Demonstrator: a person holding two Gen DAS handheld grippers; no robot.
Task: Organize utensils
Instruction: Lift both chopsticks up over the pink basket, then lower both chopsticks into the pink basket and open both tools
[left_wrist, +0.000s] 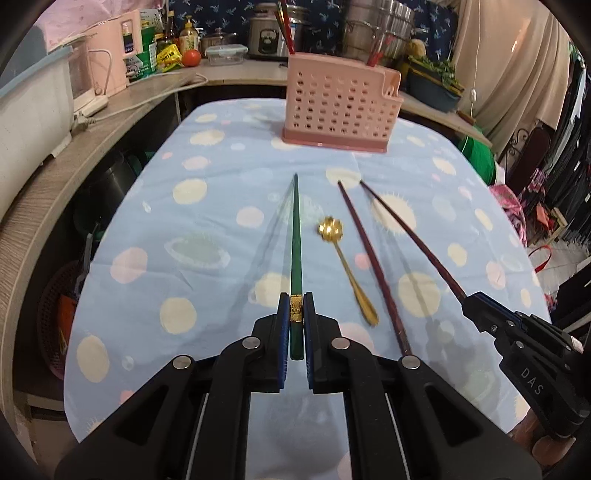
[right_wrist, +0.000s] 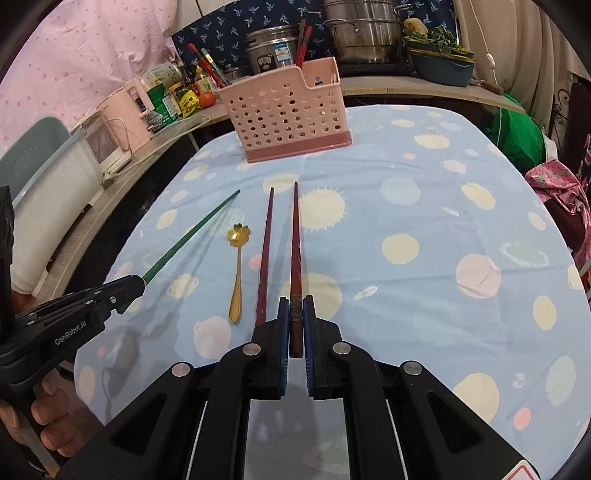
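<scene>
Chopstick (left_wrist: 295, 251) dark green, gold band, in L gripper (left_wrist: 296, 314)

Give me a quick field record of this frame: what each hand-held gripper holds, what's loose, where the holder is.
left hand-held gripper: shut on long green chopstick, near its gold-banded end
right hand-held gripper: shut on dark red wooden chopstick
loose on cloth: second dark red chopstick; gold flower-bowl spoon
holder: pink perforated plastic utensil basket, far end of table, red chopsticks already inside
surface: blue planet-print tablecloth
</scene>
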